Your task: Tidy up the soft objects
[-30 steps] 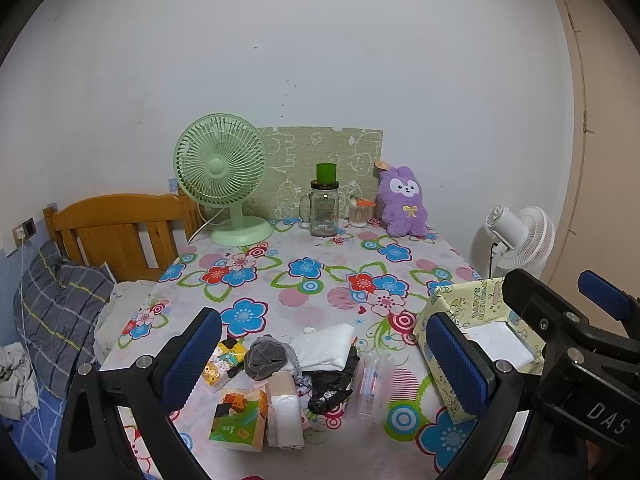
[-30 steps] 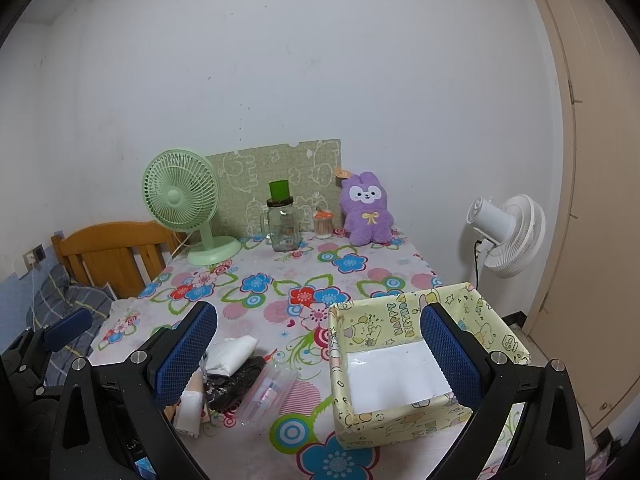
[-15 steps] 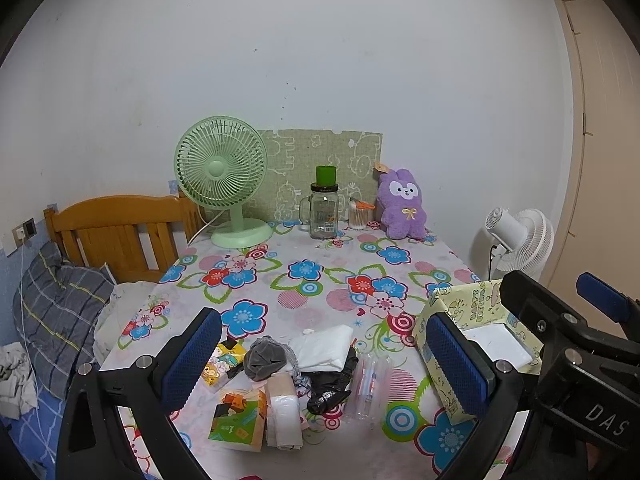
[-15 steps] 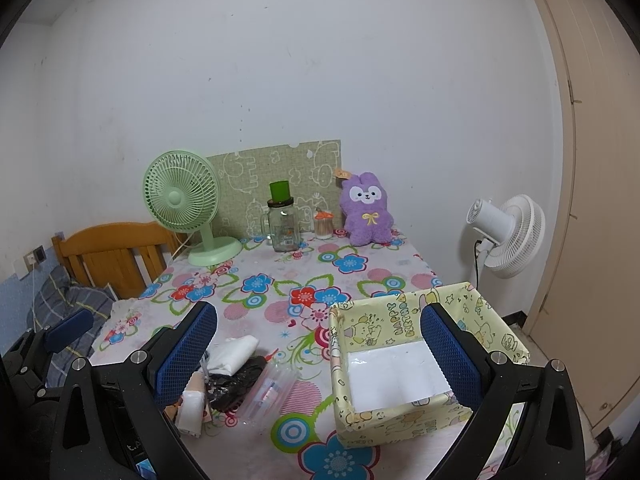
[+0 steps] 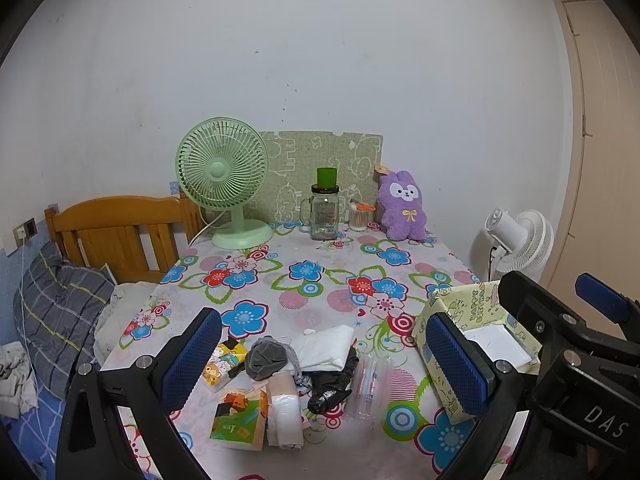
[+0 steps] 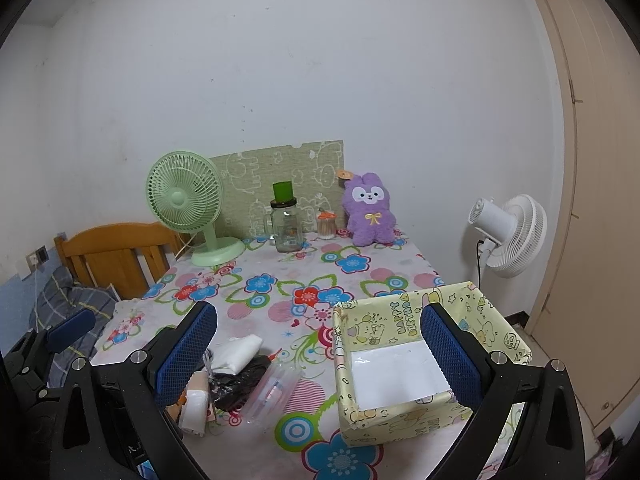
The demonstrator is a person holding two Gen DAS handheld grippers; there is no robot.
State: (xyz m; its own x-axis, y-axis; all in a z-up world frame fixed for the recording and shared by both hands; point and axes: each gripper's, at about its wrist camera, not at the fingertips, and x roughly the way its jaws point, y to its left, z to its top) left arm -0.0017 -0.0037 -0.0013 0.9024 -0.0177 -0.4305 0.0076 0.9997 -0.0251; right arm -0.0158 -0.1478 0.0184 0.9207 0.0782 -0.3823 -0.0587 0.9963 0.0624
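A heap of small things lies near the table's front edge: a grey pouch point(image 5: 266, 358), a white folded cloth point(image 5: 325, 347), a black bag point(image 5: 332, 384), tissue packs point(image 5: 240, 414) and a clear plastic case point(image 5: 368, 380). To its right stands an open yellow cartoon-print box point(image 6: 420, 364) with a white bottom. A purple plush rabbit point(image 5: 402, 207) sits at the table's far edge. My left gripper point(image 5: 320, 364) hovers open over the heap. My right gripper point(image 6: 320, 354) hangs open above the gap between heap and box. Nothing is between either pair of fingers.
A green desk fan point(image 5: 224, 180), a glass jar with a green lid point(image 5: 325, 212) and a small jar point(image 5: 357, 218) stand at the back by a green mat. A wooden headboard point(image 5: 116, 232) and bedding lie left; a white floor fan point(image 6: 508, 236) stands right.
Both views have drifted very slightly; the scene sits a touch lower in the left wrist view. Nothing on the table has moved and both grippers stay open.
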